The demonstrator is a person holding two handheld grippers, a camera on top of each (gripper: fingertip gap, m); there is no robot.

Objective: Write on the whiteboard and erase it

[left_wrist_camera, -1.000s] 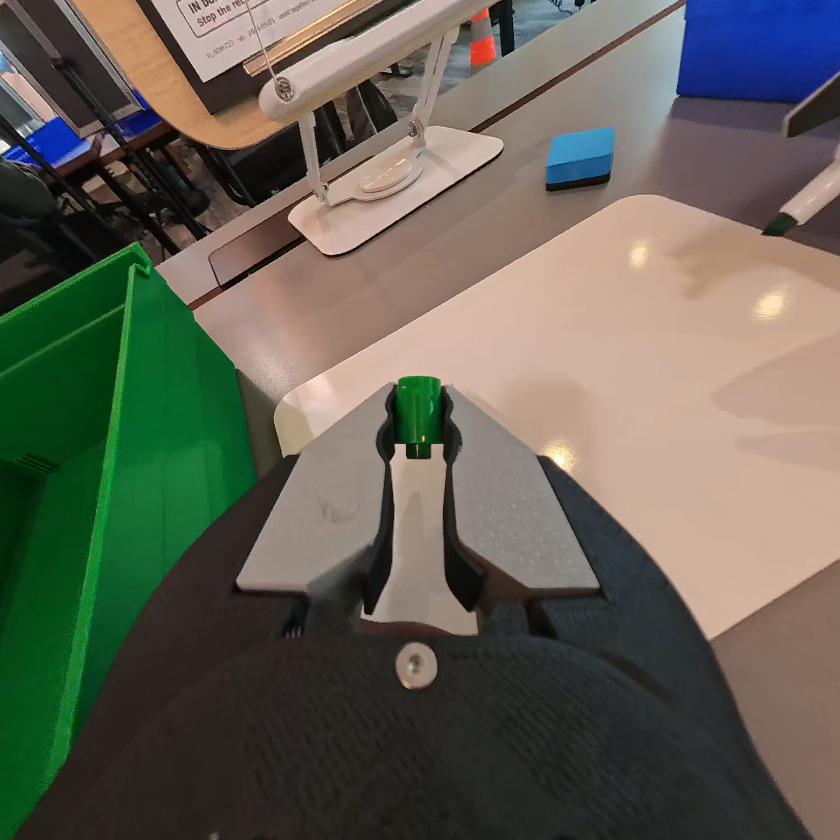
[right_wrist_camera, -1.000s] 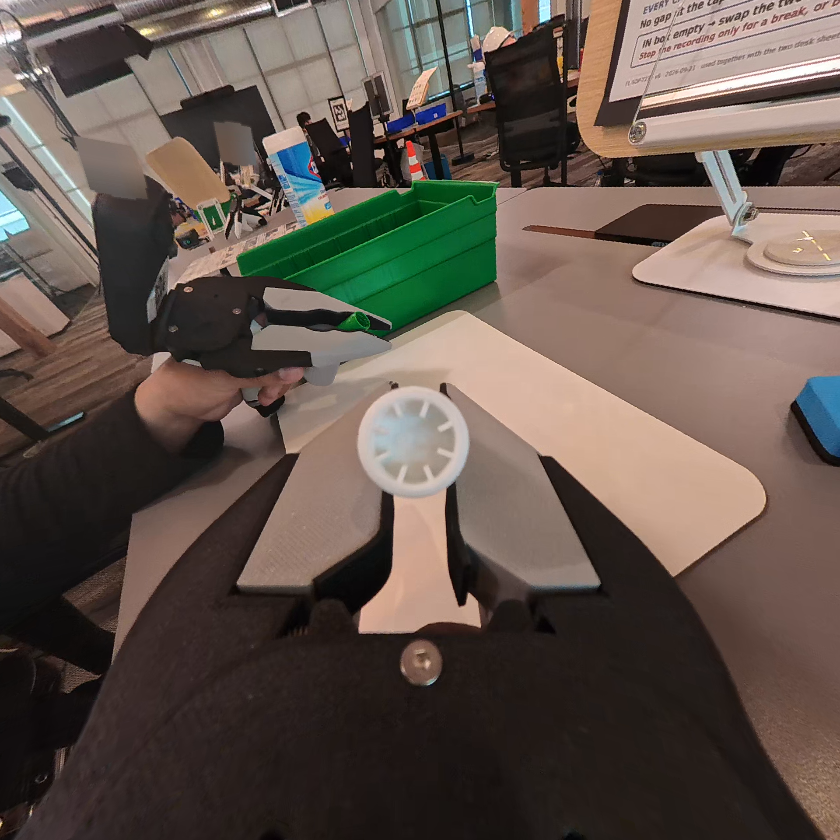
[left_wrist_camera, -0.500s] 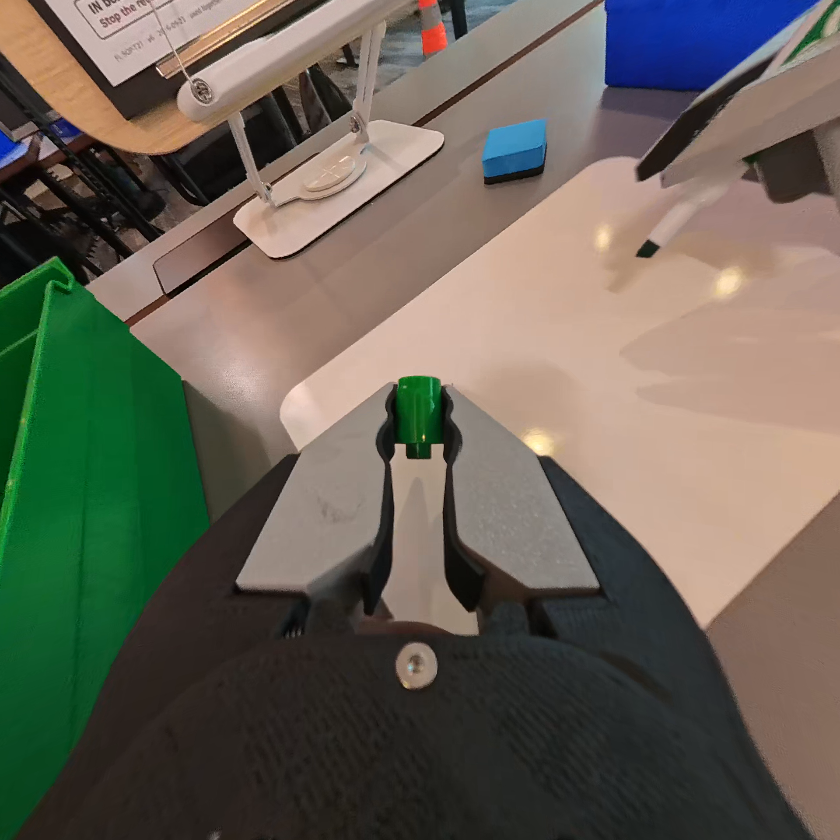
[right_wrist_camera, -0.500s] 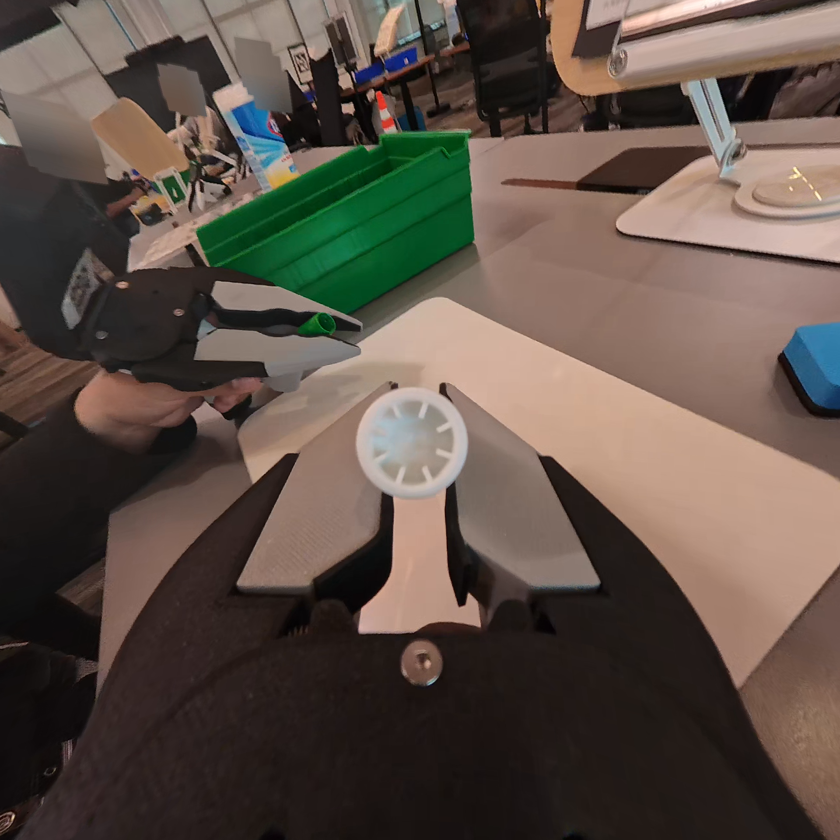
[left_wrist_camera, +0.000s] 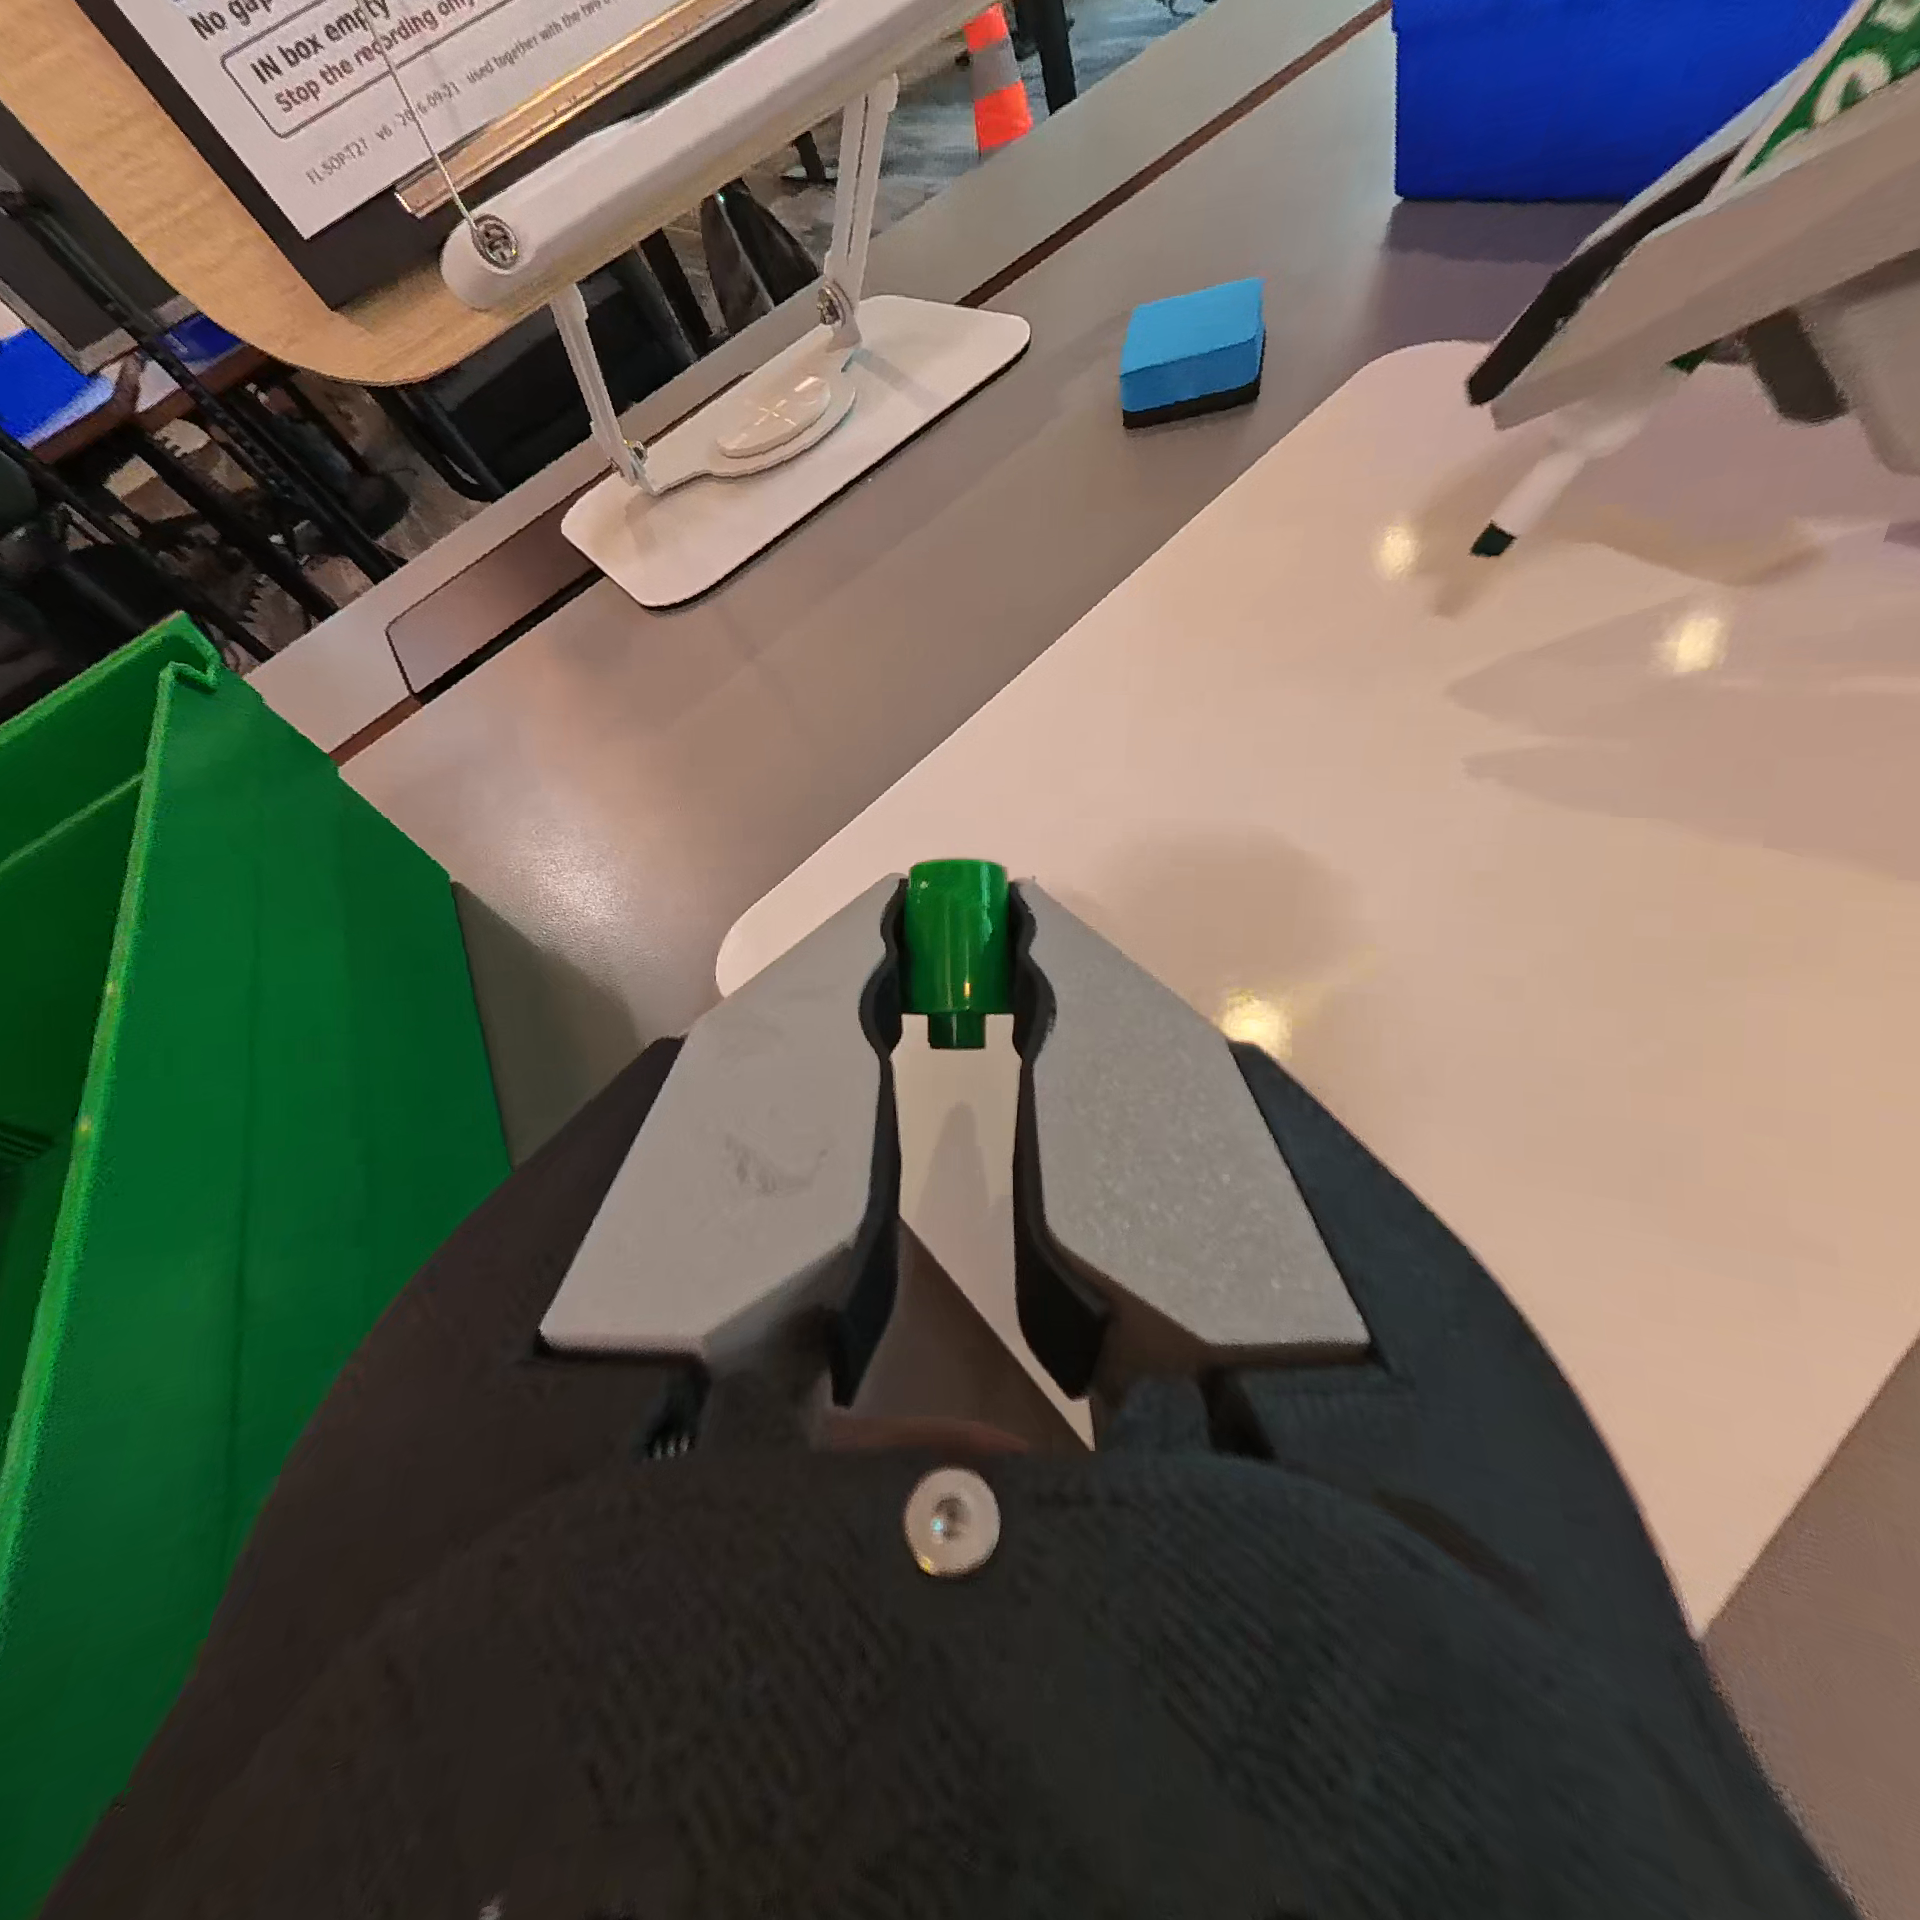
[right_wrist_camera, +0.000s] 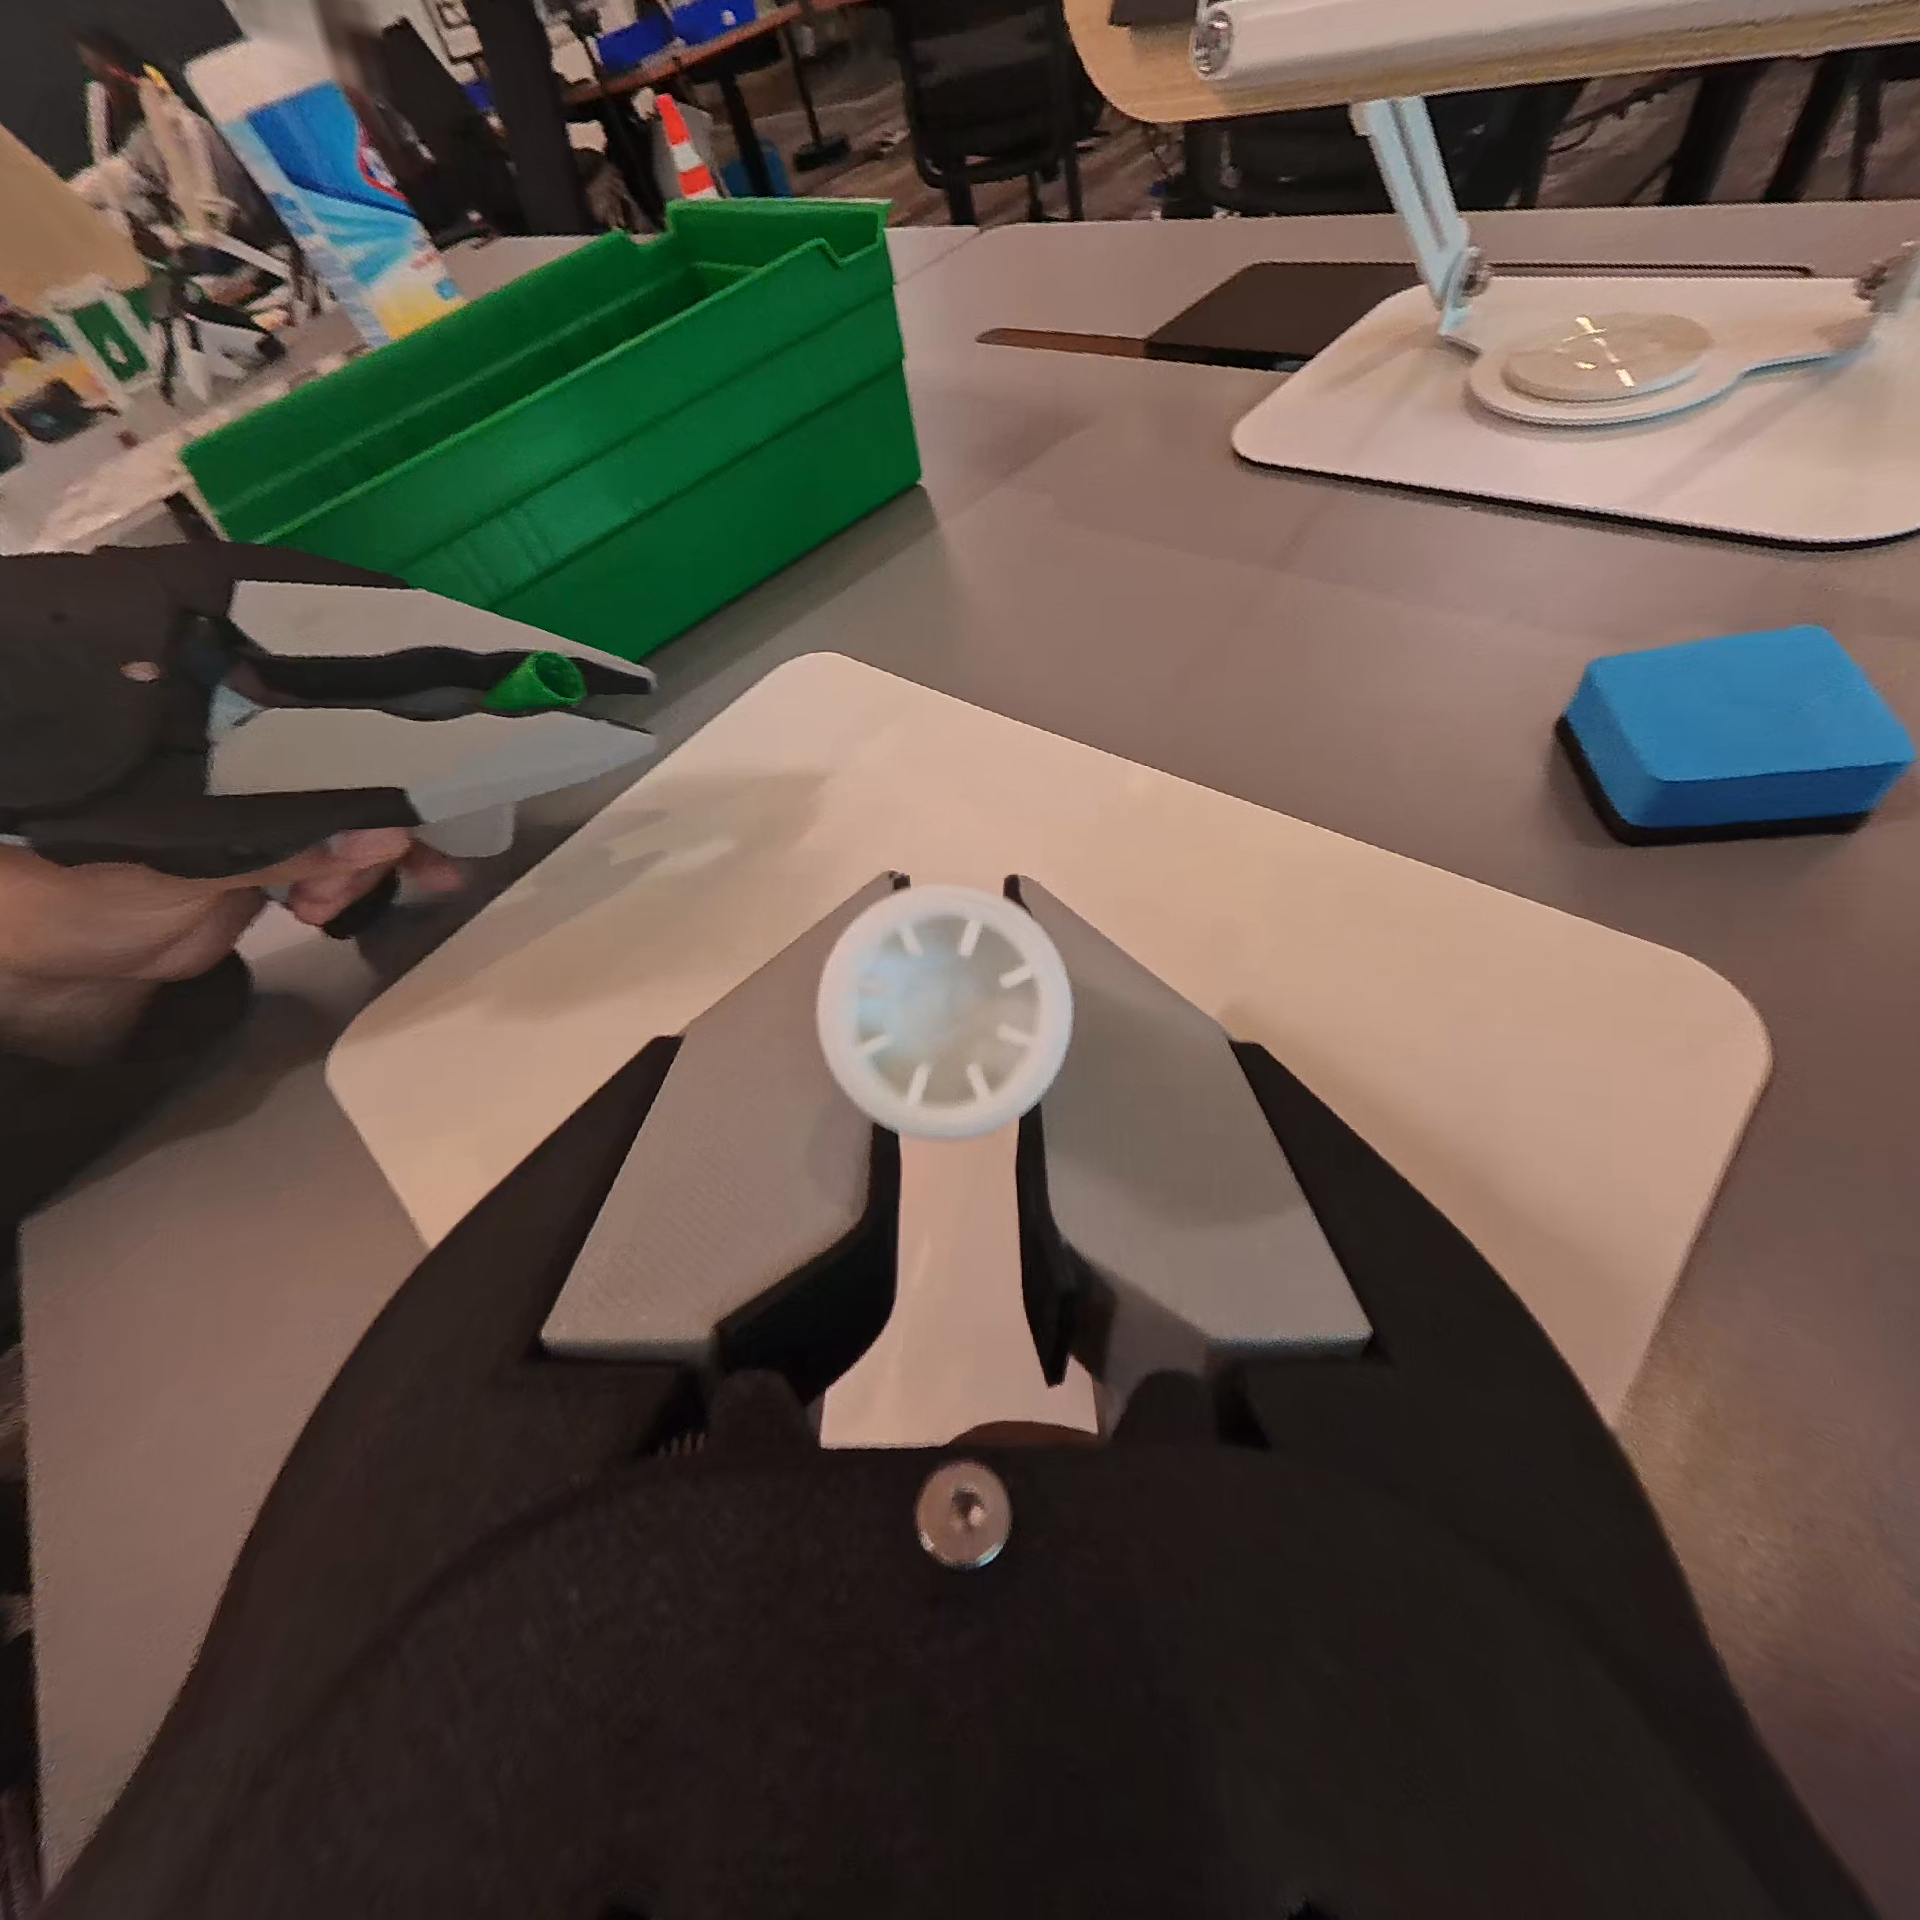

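Note:
A blank white whiteboard (left_wrist_camera: 1351, 831) lies flat on the grey table; it also shows in the right wrist view (right_wrist_camera: 1299, 935). My left gripper (left_wrist_camera: 956, 935) is shut on a green marker cap (left_wrist_camera: 954, 951) above the board's left corner. My right gripper (right_wrist_camera: 945, 904) is shut on a white marker (right_wrist_camera: 943, 1013), seen end-on. In the left wrist view the marker (left_wrist_camera: 1538, 499) points its dark tip down, just above the board's far right part. A blue eraser (left_wrist_camera: 1193, 351) lies on the table beyond the board; it also shows in the right wrist view (right_wrist_camera: 1735, 727).
A green bin (left_wrist_camera: 208, 1039) stands left of the board, also in the right wrist view (right_wrist_camera: 582, 436). A white stand base (left_wrist_camera: 800, 436) with a sign board sits behind. A blue box (left_wrist_camera: 1621, 94) is at the far right. A hand (right_wrist_camera: 125, 925) holds the left gripper. The gap from one gripper's tips to the other's is roughly 15 cm. It is some 15 cm from my right tips to the blue eraser (left_wrist_camera: 1193, 351). My right wrist view (right_wrist_camera: 1618, 724) looks at it from another angle.
The right gripper with the marker has moved in over the board and lowered its tip toward the surface. The left gripper with the cap has shifted slightly.

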